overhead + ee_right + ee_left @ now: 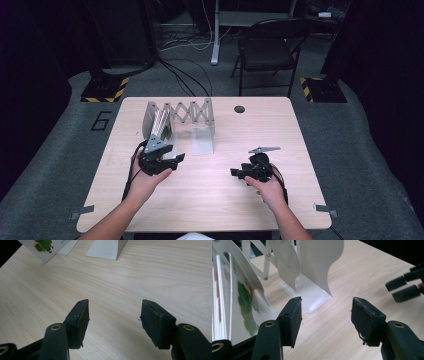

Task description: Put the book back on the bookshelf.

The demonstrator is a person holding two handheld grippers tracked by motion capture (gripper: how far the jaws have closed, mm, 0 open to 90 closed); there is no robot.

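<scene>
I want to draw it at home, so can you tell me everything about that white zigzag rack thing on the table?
The rack is a white book holder that looks like thin metal. A crisscross lattice at the back joins curved upright dividers, each with a flat foot resting on the wooden table. It stands upright at the far left-middle of the table, partly stretched out. Thin booklets, one with a green picture, lean in its left slot; the other slots look empty. No gripper touches it.

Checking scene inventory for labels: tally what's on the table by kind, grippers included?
Expandable white file rack: 1
Booklets stacked in the rack's left end: 1 stack, the number in it can't be told
Grippers: 2, left gripper and right gripper, both open with nothing between the jaws
Total: 4
</scene>
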